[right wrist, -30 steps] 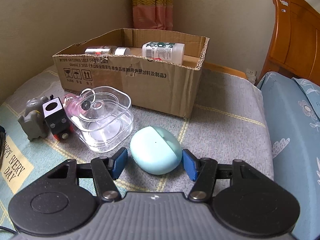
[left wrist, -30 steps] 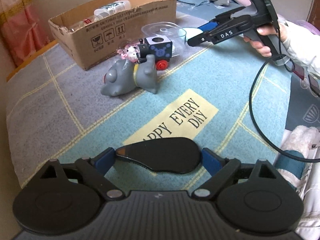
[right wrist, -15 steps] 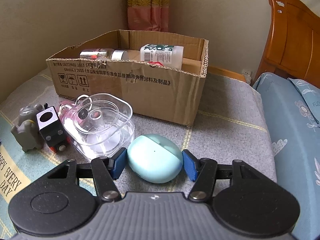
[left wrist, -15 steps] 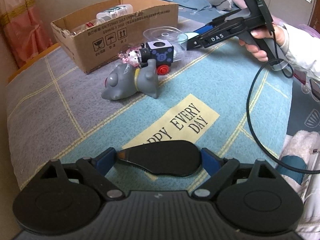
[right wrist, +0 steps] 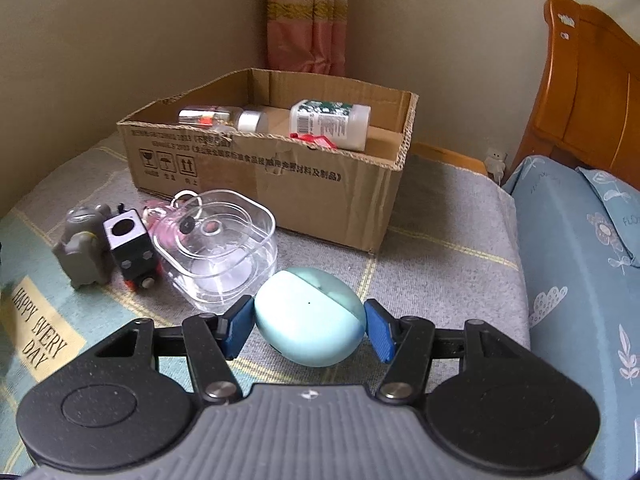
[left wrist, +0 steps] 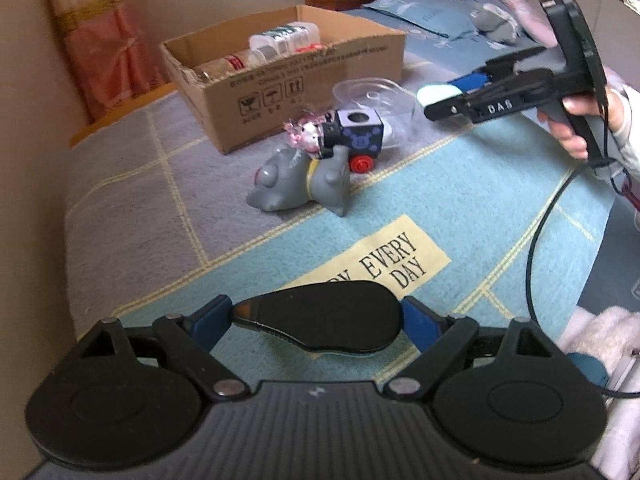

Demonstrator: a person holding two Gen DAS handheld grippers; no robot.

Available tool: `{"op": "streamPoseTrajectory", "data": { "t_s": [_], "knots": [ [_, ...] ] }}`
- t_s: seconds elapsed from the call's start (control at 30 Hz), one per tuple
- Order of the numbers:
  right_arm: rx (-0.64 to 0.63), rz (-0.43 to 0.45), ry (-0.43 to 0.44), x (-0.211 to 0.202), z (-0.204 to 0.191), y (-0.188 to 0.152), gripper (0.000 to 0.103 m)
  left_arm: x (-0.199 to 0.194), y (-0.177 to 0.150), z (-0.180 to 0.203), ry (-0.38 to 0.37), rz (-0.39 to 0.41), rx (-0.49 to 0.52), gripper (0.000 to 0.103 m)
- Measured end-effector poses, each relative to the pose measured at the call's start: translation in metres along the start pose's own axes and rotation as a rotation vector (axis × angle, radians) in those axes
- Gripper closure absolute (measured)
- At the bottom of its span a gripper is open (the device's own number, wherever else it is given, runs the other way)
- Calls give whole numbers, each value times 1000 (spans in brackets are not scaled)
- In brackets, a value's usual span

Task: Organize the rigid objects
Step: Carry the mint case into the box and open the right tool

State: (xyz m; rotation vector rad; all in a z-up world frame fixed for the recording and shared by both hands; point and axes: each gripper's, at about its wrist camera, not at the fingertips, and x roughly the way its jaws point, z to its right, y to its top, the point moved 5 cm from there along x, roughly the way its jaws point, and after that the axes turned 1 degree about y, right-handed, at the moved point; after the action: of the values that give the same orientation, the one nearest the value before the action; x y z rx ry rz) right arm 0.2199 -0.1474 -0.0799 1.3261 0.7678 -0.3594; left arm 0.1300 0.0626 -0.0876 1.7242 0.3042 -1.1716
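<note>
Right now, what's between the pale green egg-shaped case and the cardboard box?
Only bare grey blanket, per the right wrist view. The clear tub sits left of that line from case to box.

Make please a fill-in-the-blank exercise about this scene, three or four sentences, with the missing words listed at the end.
1. The right gripper is shut on a pale ____ egg-shaped case.
2. The left gripper holds a flat ____ oval case.
3. Two bottles lie inside the ____ box.
4. The clear container stands between the egg-shaped case and the black toy ____.

Missing words: blue; black; cardboard; train
</note>
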Motion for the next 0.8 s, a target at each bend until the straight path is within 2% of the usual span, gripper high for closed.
{"op": "streamPoseTrajectory", "data": {
  "t_s": [0.2,0.33,0.57,0.8],
  "knots": [
    [-8,15,28,-10,-3,2,39,-17,10,5,39,18,-20,14],
    [-13,30,54,-17,-6,7,39,-25,30,15,52,45,6,14],
    [-46,76,81,-34,-8,29,39,-29,88,30,49,110,88,14],
    [-66,119,66,-34,2,69,39,-10,151,11,43,151,20,14]
  ]
}}
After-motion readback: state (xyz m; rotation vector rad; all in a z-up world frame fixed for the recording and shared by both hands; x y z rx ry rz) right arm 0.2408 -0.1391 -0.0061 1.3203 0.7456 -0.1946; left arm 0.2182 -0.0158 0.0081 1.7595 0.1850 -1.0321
